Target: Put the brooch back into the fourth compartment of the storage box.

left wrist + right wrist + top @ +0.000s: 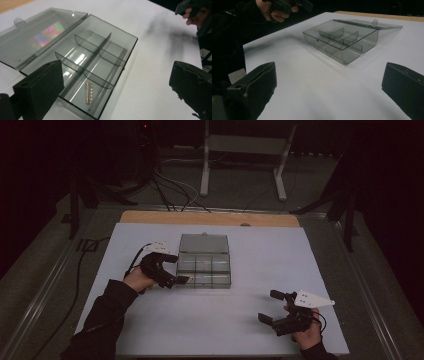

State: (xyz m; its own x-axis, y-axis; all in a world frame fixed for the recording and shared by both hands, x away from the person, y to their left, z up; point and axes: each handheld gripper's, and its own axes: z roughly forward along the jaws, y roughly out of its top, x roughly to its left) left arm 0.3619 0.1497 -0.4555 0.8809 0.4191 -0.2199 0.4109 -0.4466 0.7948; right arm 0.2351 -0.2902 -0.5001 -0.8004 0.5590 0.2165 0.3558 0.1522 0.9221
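Smoky plastic box (204, 265) lies open, pin (89, 92) inside; both my grippers' fingers (41, 86) are released, and nudging its left wall could slide it.

Box (204, 270): on the table (210, 325), at its middle, toward the far side from you
Lid (203, 243): open, lying flat behind the box
Pin (89, 92): in a corner compartment, nearest your left gripper (179, 269)
Left gripper: just beside the box's left end
Right gripper (270, 306): near the front right of the table, well apart from the box
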